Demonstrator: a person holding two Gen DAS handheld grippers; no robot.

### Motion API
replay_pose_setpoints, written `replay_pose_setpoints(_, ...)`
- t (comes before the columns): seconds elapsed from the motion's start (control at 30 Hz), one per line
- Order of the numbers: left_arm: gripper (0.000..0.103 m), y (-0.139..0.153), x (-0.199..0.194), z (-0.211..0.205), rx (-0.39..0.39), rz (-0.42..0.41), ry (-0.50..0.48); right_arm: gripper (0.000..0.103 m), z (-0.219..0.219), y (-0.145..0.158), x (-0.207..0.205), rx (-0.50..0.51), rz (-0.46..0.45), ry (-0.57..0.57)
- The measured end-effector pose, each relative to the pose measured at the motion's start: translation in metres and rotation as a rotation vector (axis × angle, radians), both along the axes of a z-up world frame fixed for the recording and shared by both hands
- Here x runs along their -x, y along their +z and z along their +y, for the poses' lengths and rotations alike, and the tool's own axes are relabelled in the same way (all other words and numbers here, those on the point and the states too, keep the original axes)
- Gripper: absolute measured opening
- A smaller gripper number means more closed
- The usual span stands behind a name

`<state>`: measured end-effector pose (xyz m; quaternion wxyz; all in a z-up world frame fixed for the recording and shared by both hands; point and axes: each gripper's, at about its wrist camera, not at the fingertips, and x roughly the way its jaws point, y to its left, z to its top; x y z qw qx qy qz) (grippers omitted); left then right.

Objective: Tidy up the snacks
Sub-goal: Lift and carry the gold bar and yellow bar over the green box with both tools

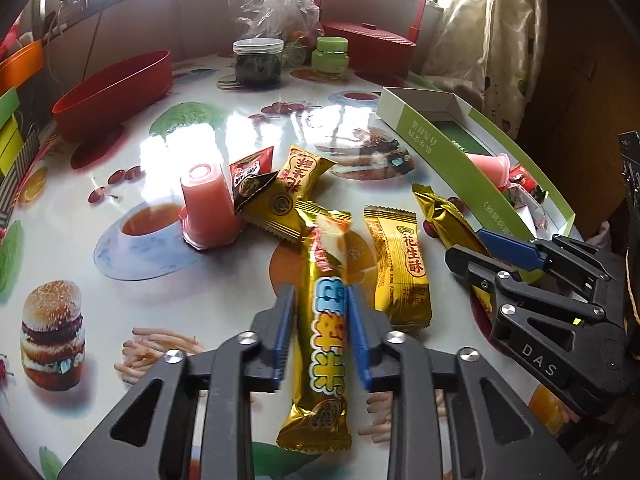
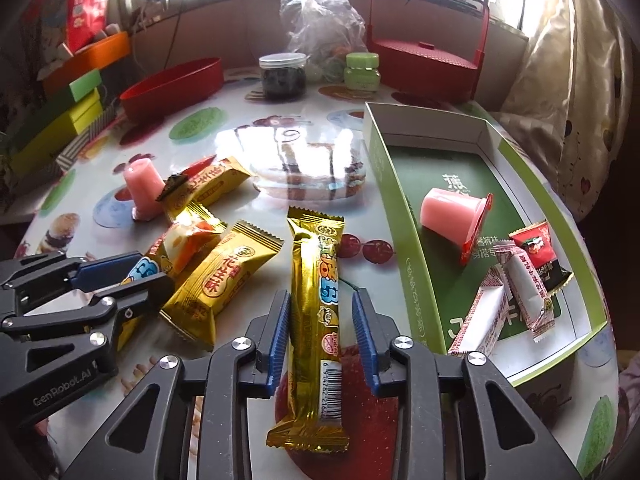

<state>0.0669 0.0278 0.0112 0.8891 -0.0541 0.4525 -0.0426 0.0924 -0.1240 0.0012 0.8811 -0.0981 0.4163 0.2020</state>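
Observation:
My left gripper (image 1: 320, 320) straddles a long gold snack bar (image 1: 324, 328) lying on the table; the blue pads sit close at both sides of it, and I cannot tell if they grip. My right gripper (image 2: 322, 332) is open around a second long gold bar (image 2: 318, 312), with gaps on both sides. Gold peanut-candy packets (image 1: 400, 264) (image 2: 218, 280) and a pink jelly cup (image 1: 206, 208) lie nearby. The green-and-white box (image 2: 392, 208) at the right holds a pink jelly cup (image 2: 456, 216), white-pink wrapped bars (image 2: 524, 284) and a red packet (image 2: 538, 248).
A red oval tub (image 1: 112, 92), a dark-filled jar (image 1: 258, 64), a green jar (image 1: 331, 54), a plastic bag (image 1: 276, 0) and a red handled basket (image 1: 368, 36) stand at the back. Coloured boxes (image 2: 72, 112) sit at the left edge. The printed tablecloth (image 1: 100, 184) is glossy.

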Motion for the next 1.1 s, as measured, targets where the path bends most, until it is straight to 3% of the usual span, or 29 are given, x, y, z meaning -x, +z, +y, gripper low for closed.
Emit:
replay_pose_setpoints(0.27, 0.024, 0.007, 0.002, 0.001, 0.007, -0.024, 0.003, 0.022, 0.0, 0.001, 0.002, -0.015, 0.0, 0.005)
replay_pose_setpoints(1.1, 0.024, 0.041, 0.014, -0.003, 0.033, -0.104, -0.004, 0.021, -0.01, 0.025, 0.014, -0.103, -0.035, 0.021)
